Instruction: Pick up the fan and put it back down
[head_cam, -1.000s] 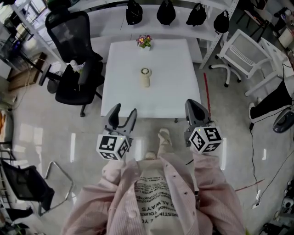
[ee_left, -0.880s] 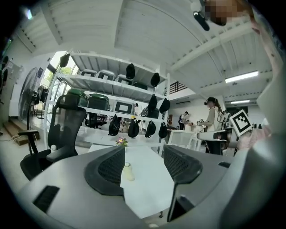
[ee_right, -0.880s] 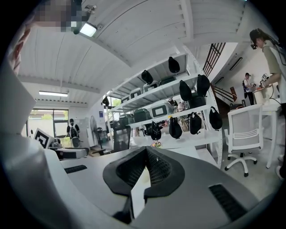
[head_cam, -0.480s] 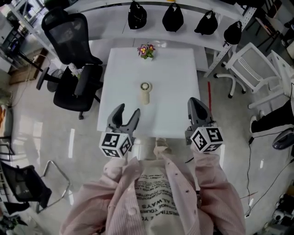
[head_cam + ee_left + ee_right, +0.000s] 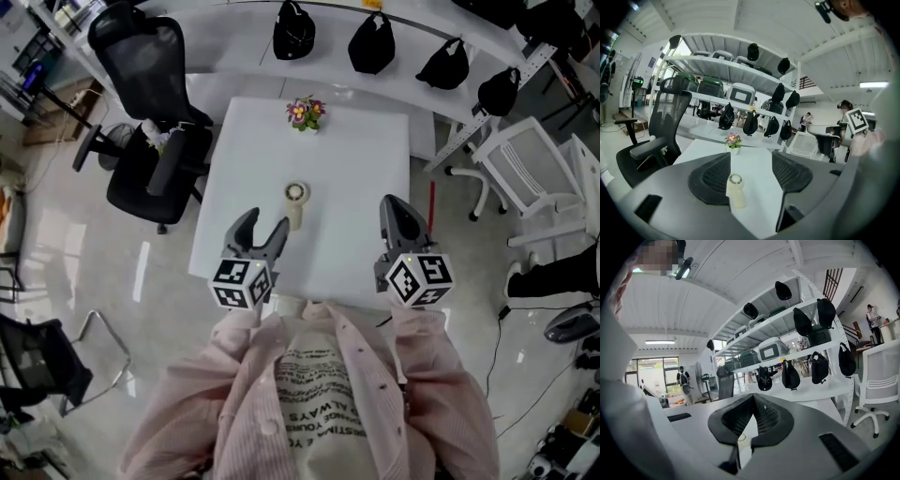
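**Fan untouched, your left gripper lined up on it**

The fan point(image 5: 296, 203) sits near the middle of the white table point(image 5: 366, 169), a small cream thing with a round head and a stubby handle. The views don't settle whether it stands or lies flat. Your left gripper point(image 5: 262, 225) hangs over the near edge with its jaws spread wide and nothing in them. In the left gripper view the fan point(image 5: 736, 190) shows in the gap, ahead of the jaws and nearer the left one. Your right gripper point(image 5: 394, 204) is off to the side with its jaws pressed together at the tips, holding nothing.

What could go wrong, as a judgement:
- Since the fan is off-centre in the gap, one jaw may reach it first and shove it aside
- A pinch on the round head rather than the handle may let the smooth body twist or slip out
- Overshooting could push it toward the flower pot point(image 5: 307, 112) at the far edge

As for writing, the fan shows no readable brand. Your shirt print reads upside down (only "ALWAYS" is clear)
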`<state>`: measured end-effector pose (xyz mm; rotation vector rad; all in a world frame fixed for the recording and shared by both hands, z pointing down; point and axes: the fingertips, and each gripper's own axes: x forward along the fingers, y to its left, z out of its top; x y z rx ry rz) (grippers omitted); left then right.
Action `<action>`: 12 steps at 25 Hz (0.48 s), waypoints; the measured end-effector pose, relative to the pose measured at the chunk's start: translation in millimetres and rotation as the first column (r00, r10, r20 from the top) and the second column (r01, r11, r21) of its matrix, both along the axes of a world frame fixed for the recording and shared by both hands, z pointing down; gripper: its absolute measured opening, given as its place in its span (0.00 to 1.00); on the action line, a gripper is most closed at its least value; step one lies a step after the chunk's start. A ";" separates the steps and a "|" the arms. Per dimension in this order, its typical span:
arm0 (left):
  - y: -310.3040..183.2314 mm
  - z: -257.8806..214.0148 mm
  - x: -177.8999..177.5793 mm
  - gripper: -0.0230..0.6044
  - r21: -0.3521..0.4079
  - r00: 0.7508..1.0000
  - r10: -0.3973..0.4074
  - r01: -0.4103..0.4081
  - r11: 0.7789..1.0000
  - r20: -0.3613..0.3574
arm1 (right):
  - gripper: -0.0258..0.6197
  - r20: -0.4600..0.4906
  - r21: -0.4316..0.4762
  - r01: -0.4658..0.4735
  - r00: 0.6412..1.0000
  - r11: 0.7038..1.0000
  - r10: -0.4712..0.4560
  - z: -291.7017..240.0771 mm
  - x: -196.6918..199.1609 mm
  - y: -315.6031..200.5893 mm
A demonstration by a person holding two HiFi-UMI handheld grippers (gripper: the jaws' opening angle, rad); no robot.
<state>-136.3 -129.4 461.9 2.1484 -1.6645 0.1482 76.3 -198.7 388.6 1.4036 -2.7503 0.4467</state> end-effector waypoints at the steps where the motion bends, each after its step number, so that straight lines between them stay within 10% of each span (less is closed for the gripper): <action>1: -5.5 5.0 0.5 0.44 -0.013 1.000 -0.006 0.006 1.000 0.001 | 0.04 0.000 -0.001 0.010 1.000 1.000 -0.010 1.1 -1.4 -5.9; 12: -51.1 76.3 11.3 0.44 -0.205 0.999 -0.041 0.041 0.978 0.004 | 0.04 -0.016 -0.054 0.121 0.992 0.991 -0.122 30.6 -22.9 -46.6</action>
